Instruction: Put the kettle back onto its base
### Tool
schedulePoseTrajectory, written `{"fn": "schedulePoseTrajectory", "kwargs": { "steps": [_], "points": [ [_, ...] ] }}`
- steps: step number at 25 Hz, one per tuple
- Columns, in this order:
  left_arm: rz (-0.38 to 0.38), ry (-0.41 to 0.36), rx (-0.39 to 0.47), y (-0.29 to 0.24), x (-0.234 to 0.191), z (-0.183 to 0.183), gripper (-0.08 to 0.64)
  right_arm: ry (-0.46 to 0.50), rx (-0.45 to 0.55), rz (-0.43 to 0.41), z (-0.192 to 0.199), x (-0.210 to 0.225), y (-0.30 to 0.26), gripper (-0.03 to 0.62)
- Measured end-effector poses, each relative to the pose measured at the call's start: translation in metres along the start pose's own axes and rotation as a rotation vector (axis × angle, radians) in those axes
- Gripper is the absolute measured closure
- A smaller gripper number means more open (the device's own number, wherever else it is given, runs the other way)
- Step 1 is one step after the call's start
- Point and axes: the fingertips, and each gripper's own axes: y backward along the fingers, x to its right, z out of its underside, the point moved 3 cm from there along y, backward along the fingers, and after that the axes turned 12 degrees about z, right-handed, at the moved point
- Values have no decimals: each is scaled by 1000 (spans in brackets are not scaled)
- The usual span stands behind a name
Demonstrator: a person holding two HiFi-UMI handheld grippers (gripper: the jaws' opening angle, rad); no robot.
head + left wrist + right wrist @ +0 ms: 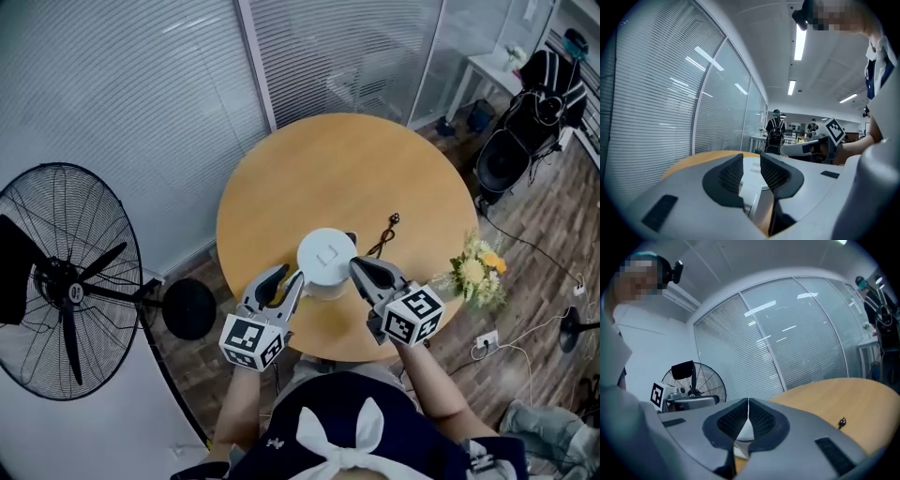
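Left gripper (pixel 292 274), grey two-jaw tool with black ribbed pads and a marker cube: jaws apart, pads clear of anything, tips just beside the left flank of the kettle. Right gripper (pixel 356 265), same make: jaws closed tip to tip on nothing, just beside the kettle's right flank. White round-lidded kettle (pixel 326 253): upright between the two grippers, near the front edge of the table; seen through the left jaw gap (pixel 751 180); its base cannot be made out from above. Small black cord-like item (pixel 386 232): lying just behind the kettle, to its right. Round light-wood table (pixel 356 159). Yellow-and-white flower bunch (pixel 476 272): beside the right rim. Black pedestal fan (pixel 70 281): far left. White slatted blinds (pixel 122 103): behind.
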Motion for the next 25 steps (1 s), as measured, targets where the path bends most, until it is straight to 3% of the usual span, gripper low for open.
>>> {"fn": "schedulePoseTrajectory", "kwargs": {
  "steps": [6, 20, 25],
  "points": [
    [-37, -42, -24, -6, 11, -11, 525, 80, 54, 27, -6, -9, 12, 569],
    [8, -54, -59, -26, 46, -10, 534, 144, 37, 26, -2, -14, 22, 569],
    [14, -47, -68, -23, 37, -7, 534, 168, 26, 28, 0, -22, 11, 569]
  ]
}}
